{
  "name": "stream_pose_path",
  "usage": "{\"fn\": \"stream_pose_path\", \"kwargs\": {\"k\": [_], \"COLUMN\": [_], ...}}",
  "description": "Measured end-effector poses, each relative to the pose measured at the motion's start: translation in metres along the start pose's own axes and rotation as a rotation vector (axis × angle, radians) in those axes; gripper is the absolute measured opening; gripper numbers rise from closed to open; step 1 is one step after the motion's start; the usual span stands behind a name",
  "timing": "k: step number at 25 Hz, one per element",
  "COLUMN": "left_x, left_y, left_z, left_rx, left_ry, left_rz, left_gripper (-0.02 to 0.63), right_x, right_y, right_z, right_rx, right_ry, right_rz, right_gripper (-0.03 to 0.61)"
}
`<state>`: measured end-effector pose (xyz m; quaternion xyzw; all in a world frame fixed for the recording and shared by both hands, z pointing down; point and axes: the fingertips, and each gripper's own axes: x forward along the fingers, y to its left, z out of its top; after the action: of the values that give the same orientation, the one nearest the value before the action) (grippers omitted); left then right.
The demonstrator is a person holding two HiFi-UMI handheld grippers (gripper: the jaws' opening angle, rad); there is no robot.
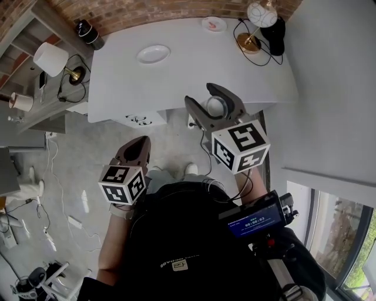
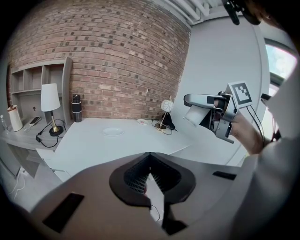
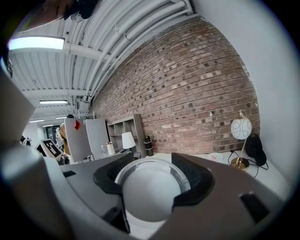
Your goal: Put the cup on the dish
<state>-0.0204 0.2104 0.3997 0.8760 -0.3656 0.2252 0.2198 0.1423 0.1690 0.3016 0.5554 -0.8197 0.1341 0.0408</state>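
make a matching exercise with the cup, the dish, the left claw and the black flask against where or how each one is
1. white round cup
2. white round dish
3. left claw
4. black cylindrical flask

A. standing by the brick wall
B. shut on nothing
C. lying bare on the white table
D. held in the right claw

Pairs: 1-D, 2-C, 3-B, 4-A

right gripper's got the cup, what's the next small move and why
Probably carry the cup forward and to the left, out over the table, toward the dish. The right gripper has its jaws closed on the cup, but it hangs about at the table's near edge, well short of the dish, which lies bare further back and to the left.
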Motion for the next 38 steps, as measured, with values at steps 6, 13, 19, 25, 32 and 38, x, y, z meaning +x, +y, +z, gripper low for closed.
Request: {"fn": "stream_pose_path", "kwargs": {"k": [6,13,19,25,32,38], "left_x": [0.003,0.013,0.031,0.052,0.073,0.084], "left_y": [-0.004,0.009,0.03,0.058,0.09,0.126], "left_z": [-0.003,-0.001,0.014,0.038,0.063,0.076], "left_rx": [-0.005,-0.021,-0.013,0.004,0.016,0.005], "left_ry": [0.003,0.005,0.011,0.021,0.029,0.04], "left_rz": [0.003,-0.012,-0.05,-0.085,-0.119,-0.132], "left_gripper": [0.005,0.005,0.005,0.005,0.005,0.005], "right_x": [-0.005,0.009,0.033,0.065,0.102,0.137], "right_y": [-0.01,-0.018,-0.025,-0.034,-0.044,-0.043], "right_z": [-0.006,-0.008,-0.002,0.008,0.017,0.018], "right_rx": [0.023,0.018,0.009,0.008,0.018,0.029], "right_ry": [0.004,0.02,0.027,0.033,0.043,0.066], "right_rz": [-0.013,-0.038,-0.073,-0.111,-0.151,-0.173], "right_gripper": [0.255,0.255,0.255,0.255,0.255,0.255]}}
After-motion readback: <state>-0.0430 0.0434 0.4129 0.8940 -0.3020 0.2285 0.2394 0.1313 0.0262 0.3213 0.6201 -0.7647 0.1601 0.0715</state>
